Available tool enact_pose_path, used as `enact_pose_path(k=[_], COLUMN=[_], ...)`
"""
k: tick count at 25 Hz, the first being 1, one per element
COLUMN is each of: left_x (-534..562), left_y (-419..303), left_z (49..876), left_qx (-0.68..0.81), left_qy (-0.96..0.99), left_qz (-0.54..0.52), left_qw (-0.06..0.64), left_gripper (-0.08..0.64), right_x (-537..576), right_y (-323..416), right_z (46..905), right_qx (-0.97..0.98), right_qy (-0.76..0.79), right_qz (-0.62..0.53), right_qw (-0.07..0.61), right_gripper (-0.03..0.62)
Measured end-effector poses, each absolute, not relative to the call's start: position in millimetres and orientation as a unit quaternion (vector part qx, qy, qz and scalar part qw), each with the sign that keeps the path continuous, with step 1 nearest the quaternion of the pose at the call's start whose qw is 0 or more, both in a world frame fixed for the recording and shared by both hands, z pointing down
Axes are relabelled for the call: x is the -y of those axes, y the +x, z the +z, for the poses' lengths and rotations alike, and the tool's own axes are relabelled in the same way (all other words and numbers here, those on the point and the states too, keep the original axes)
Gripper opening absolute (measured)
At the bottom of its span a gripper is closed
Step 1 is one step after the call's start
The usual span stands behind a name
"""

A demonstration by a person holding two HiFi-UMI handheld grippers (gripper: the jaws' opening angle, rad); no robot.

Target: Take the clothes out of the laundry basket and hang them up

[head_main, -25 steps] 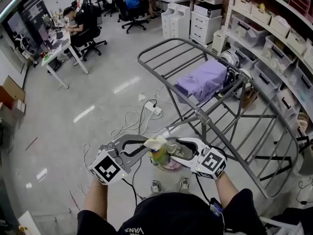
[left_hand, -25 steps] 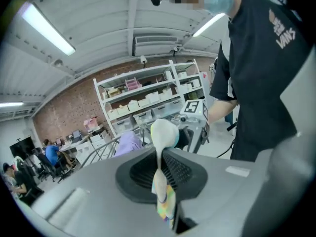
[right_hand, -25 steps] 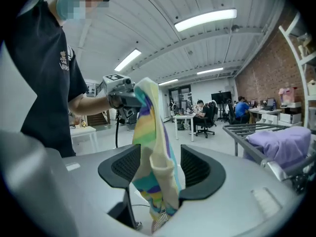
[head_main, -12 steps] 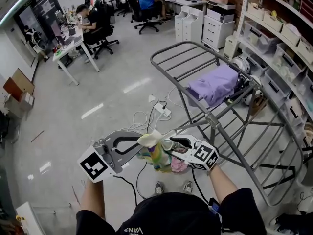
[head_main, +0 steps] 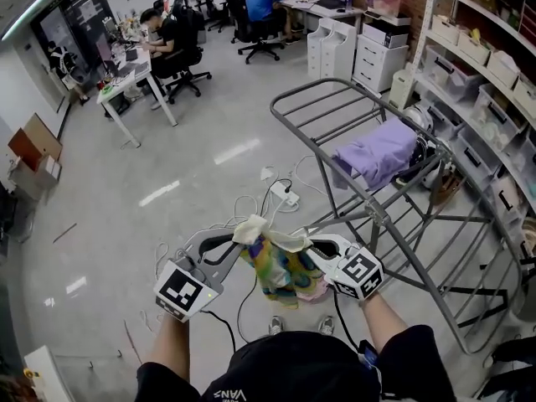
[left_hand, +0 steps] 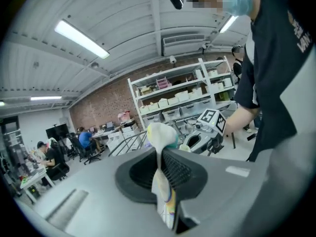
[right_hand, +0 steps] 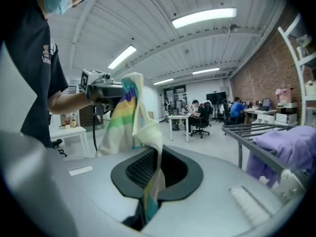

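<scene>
A multicoloured cloth [head_main: 276, 265], cream with yellow, green and pink, hangs between my two grippers in front of my body. My left gripper [head_main: 244, 241] is shut on its left top corner, and the cream edge [left_hand: 159, 135] sticks up out of the jaws. My right gripper [head_main: 305, 244] pinches the other top corner; its jaws have just been closing on the fabric [right_hand: 129, 113]. A grey drying rack [head_main: 378, 218] stands ahead and to the right, with a purple garment [head_main: 381, 152] draped over a bar. No laundry basket is in view.
White cables and a power strip [head_main: 280, 193] lie on the floor beyond the grippers. Shelves with storage bins [head_main: 481, 65] line the right wall behind the rack. White drawer units [head_main: 335, 53] and desks with seated people [head_main: 167, 32] are far back.
The right gripper's jaws closed on the cloth's right corner. The cloth, bunched before, now hangs wider between the two grippers. The left gripper shifted sideways.
</scene>
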State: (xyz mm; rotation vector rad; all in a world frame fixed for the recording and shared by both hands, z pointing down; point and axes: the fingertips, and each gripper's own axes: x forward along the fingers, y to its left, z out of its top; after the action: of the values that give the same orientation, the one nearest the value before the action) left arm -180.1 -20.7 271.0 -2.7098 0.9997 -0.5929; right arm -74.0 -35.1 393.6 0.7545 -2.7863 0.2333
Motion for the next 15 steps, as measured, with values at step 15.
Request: enact_pose_path(k=[15], left_x=[44.4], left_y=[-187.3], left_z=[220.0], left_qx=[-0.302], left_qy=[-0.937], left_qz=[-0.128], left_qw=[0.12], left_gripper=[0.018], right_x=[89.4], right_y=[14.3], right_z=[227.8], right_qx=[0.87], right_qy=[0.48], right_qz=[-0.02], right_qw=[0.116], right_gripper=[0.015])
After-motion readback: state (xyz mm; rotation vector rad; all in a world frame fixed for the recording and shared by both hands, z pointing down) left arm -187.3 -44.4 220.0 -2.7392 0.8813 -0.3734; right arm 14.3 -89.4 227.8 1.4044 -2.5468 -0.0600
